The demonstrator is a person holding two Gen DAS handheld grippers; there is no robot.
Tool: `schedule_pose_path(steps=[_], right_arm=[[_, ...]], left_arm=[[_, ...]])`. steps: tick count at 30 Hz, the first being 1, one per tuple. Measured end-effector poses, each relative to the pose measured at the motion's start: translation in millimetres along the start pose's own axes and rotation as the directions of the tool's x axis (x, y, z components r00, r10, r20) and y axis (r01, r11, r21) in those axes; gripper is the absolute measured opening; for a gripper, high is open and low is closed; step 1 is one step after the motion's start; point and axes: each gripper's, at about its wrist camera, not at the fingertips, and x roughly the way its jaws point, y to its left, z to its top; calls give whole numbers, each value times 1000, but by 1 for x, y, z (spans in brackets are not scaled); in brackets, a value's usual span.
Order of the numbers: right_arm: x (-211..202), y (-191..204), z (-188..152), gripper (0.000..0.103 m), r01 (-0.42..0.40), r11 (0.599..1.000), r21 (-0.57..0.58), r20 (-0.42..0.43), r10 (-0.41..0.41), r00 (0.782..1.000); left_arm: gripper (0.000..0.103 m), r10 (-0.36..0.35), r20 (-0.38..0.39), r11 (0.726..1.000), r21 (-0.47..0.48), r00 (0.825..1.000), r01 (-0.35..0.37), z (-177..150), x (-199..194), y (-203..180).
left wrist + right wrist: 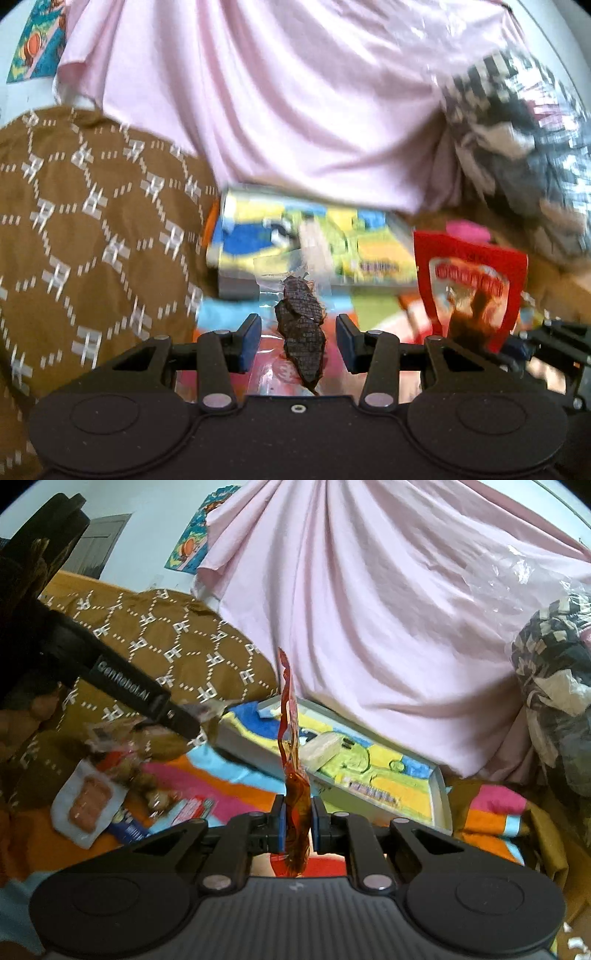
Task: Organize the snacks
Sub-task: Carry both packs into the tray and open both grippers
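In the left wrist view, my left gripper [299, 339] holds a dark brown textured snack in a clear wrapper [301, 332], upright between its blue pads [251, 339]. The right wrist view shows that gripper [181, 718] lifted at the left, with the clear wrapper [207, 709] at its tip. My right gripper [297, 812] is shut on a red snack packet [291, 775], seen edge-on and standing upright. The same red packet [469, 280] faces the left wrist camera at the right. A shallow box with a white rim [439, 794] and a colourful printed bottom lies ahead of both grippers.
Loose snacks lie on a striped colourful cloth [207, 782] at the left, among them a sausage packet [86, 805] and a blue packet [129, 829]. A small pale block [321, 749] sits in the box. Pink cloth [369, 609], brown patterned cloth [92, 221] and a plastic-wrapped black-and-white bundle [554, 686] surround it.
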Motion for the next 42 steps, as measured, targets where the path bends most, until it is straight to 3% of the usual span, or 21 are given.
schedule_pose_path(steps=[5,10,18,27,35,37,42], right_arm=[[27,-34,29,15,-28,998,55,-1,28,1000],[76,-81,58,15,-45,977,209,-24,51,998],[151,-124,72,15,-15,930,366,-81,48,996],[205,-137,50,15,-23,824,566,-157,136,978],[212,-138,39,17,-5,823,568,-188,135,973],[212,-139,39,18,8,823,568,-201,130,971],[213,-140,32,45,65,823,565,-246,93,965]], left_arm=[[46,17,63,1000,26,998,-18,37,29,-9],[46,57,83,998,-3,995,-57,71,71,-5],[46,112,118,994,-21,987,-110,94,127,5],[46,164,24,986,-14,986,-163,88,176,9],[46,170,-32,984,55,985,-168,77,199,6],[46,187,-46,981,67,981,-183,73,203,5],[47,218,-81,974,80,973,-212,64,209,5]])
